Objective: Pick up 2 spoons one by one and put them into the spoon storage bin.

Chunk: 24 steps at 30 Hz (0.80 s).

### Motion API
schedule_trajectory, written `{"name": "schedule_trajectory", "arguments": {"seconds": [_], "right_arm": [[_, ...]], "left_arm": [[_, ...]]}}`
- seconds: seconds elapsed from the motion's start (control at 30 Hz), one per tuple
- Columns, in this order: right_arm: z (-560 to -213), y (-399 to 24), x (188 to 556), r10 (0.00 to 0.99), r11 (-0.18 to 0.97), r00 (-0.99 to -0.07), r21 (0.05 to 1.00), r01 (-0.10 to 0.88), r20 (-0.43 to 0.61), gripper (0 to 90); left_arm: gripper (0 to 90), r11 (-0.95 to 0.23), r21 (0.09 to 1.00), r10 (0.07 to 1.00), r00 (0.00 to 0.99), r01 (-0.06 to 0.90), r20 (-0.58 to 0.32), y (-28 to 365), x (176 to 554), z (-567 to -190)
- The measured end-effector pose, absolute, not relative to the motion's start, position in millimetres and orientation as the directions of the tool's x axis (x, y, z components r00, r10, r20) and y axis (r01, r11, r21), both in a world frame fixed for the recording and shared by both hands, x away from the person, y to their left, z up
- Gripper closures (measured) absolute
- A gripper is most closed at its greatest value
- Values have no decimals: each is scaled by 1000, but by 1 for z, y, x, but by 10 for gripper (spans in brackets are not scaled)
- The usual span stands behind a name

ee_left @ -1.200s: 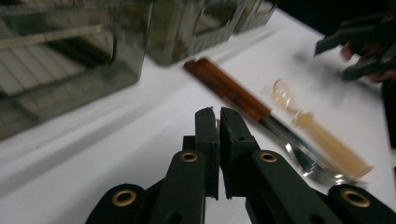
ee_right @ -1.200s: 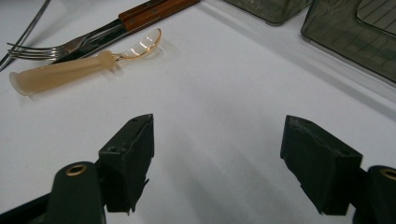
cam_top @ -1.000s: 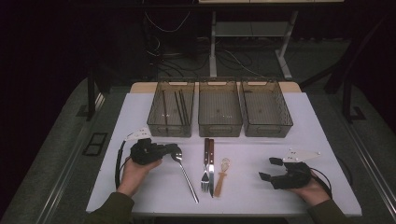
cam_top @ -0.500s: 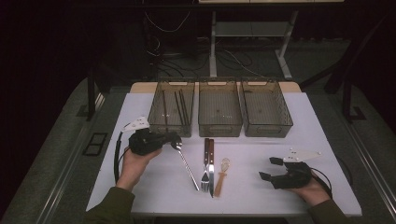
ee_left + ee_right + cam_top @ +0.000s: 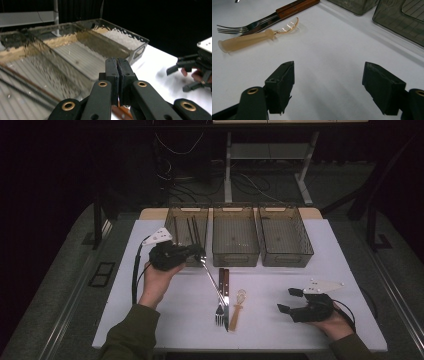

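The left gripper (image 5: 199,253) holds a metal spoon (image 5: 212,279) by one end, its jaws pressed together on it just in front of the left bin (image 5: 186,229) of 3 clear bins. In the high view the spoon's long axis runs from 11 o'clock, at the gripper, toward 5 o'clock, slanting down to the table (image 5: 310,270); its far end reaches the fork (image 5: 220,307). Which end of the spoon is the bowl I cannot tell. In the left gripper view the 2 black jaws meet with hardly a gap (image 5: 117,77), and the bins lie at 10 to 12 o'clock beyond them.

The fork lies flat, long axis 12 to 6 o'clock, wooden handle toward the bins and tines toward the person. A knife (image 5: 226,292) with a wooden handle lies just beside it, parallel. At 3 o'clock of these lies a small whisk (image 5: 237,307) with a pale handle, its wire head toward the bins.

The right gripper (image 5: 287,301) rests at the table's near right, at 4 o'clock from the cutlery, jaws spread wide with nothing between them. In the right gripper view (image 5: 327,85) the pads stand well apart over bare table, the whisk (image 5: 249,40) and fork (image 5: 234,28) at 10 o'clock.
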State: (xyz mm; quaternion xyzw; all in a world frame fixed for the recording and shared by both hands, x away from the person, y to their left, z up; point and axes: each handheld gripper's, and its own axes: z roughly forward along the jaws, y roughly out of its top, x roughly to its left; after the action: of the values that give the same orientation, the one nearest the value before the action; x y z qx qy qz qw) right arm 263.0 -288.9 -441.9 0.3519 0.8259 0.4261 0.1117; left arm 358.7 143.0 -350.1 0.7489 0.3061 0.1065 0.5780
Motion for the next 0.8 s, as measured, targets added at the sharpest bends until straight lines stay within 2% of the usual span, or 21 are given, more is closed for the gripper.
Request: {"name": "schedule_trajectory", "arguments": {"seconds": [0.57,0.77,0.8], "right_arm": [[-441,-289,263,674,391,-732,790,472,104,258],[-439,-289,262,692,371,-714,798,475,103,185],[-439,-290,262,697,366,-709,800,476,103,142]], "left_arm": [[878,-151,936,612,774,317,-164,98,396,-336],[878,-155,942,625,768,298,-140,87,413,-327],[878,-154,942,627,766,299,-141,86,415,-326]]}}
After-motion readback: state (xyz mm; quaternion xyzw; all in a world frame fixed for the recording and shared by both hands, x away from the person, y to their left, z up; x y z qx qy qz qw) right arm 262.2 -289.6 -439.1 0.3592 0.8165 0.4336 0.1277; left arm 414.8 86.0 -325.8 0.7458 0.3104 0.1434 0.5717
